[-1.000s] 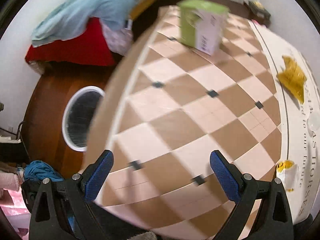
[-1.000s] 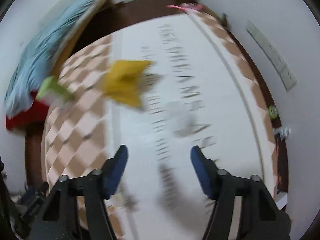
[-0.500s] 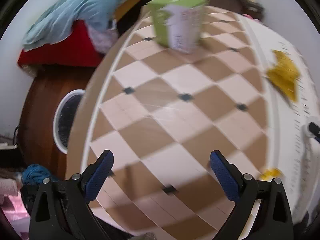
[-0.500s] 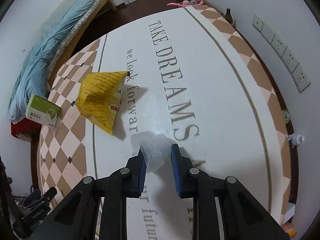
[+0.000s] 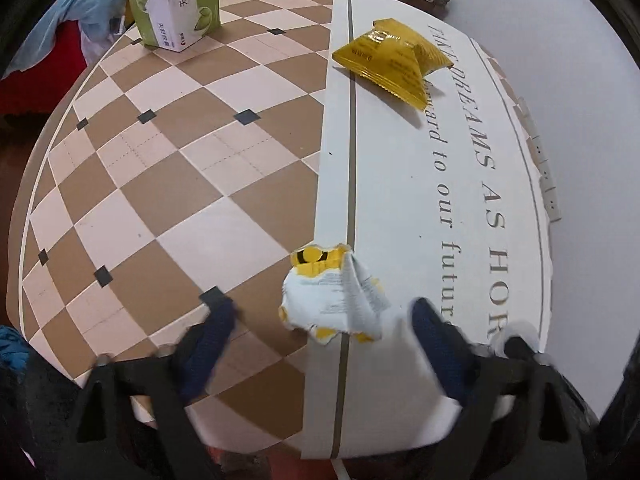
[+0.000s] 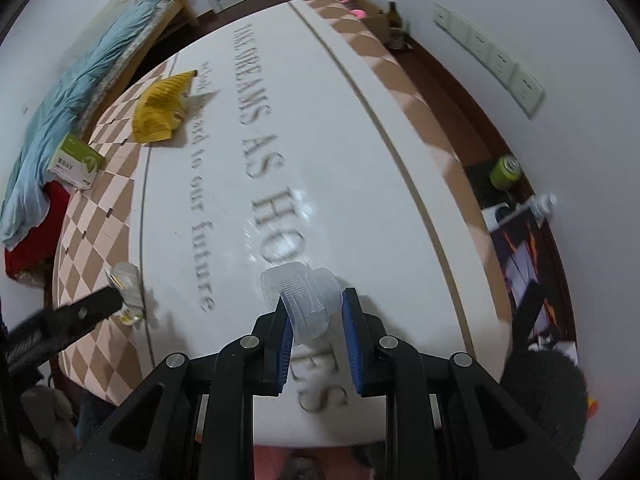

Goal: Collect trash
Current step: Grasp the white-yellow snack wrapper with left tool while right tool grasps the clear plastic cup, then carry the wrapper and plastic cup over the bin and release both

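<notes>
My right gripper [image 6: 314,316] is shut on a crushed clear plastic cup [image 6: 302,300] and holds it above the table near its front edge. My left gripper [image 5: 320,320] is open, its fingers on either side of a crumpled white and yellow wrapper [image 5: 332,300] that lies on the table; the wrapper also shows in the right wrist view [image 6: 126,288]. A yellow snack bag [image 5: 394,62] lies farther back on the white strip; it also shows in the right wrist view [image 6: 162,110].
A green and white box [image 5: 176,8] stands at the table's far left corner. The table [image 5: 200,160] has a checked part and a white lettered strip. A bed with a blue blanket [image 6: 80,80] is beyond it. A green can [image 6: 506,170] is on the floor at right.
My left gripper has swung right and down over the table until the white and yellow wrapper lies between its fingers. My right gripper closed on the clear cup and drew it toward the table's front.
</notes>
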The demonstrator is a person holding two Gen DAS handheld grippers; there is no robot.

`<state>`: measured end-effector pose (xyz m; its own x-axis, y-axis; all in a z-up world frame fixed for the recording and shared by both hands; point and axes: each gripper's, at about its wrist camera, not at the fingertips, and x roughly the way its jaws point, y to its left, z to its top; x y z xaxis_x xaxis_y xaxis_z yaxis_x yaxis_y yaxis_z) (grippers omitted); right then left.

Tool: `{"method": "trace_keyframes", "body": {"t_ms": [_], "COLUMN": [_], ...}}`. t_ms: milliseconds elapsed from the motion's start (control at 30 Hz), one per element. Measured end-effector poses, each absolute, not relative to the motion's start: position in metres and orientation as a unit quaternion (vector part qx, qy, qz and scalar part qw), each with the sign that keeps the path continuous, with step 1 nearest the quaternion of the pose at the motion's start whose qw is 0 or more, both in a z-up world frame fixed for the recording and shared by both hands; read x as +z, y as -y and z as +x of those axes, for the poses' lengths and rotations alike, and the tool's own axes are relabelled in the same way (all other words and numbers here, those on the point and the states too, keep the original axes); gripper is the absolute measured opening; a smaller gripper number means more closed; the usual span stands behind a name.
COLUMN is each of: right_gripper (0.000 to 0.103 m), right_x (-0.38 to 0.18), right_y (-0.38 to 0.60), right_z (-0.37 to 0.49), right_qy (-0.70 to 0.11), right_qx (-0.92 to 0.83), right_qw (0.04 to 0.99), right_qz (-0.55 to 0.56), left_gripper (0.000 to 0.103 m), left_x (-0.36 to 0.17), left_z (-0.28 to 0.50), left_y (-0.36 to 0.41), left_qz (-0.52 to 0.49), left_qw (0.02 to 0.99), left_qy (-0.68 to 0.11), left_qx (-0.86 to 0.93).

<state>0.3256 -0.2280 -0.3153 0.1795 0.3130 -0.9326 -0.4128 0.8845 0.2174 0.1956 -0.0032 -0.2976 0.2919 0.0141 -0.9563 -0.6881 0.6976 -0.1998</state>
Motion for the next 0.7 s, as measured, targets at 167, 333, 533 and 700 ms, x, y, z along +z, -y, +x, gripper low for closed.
{"method": "trace_keyframes", "body": {"t_ms": [167,333,533,700], "right_gripper": [0.024,0.025,0.024,0.024], "right_x": [-0.314,-0.313,-0.303,-0.281], "right_y": [0.231,0.229,0.222,0.207], "right_z": [0.325,0.325,0.319,0.311], "right_qy": [-0.589,-0.589,-0.580,-0.561], "right_qx": [0.237,0.243,0.256,0.274], "right_qw": [0.771,0.770,0.773,0.779], "right_qz": [-0.042,-0.038,-0.042,-0.053], "left_gripper": [0.055,0.039,0.038,0.038], "left_x": [-0.301,-0.293,-0.276,-0.240], "left_z": [0.201,0.201,0.194,0.180], "left_y": [0.002,0.006,0.006,-0.001], "left_qz": [-0.298,-0.264,-0.232,-0.197], "left_qw": [0.746,0.759,0.774,0.798], "left_qy": [-0.539,-0.536,-0.525,-0.496], "left_qx": [0.253,0.259,0.267,0.279]}}
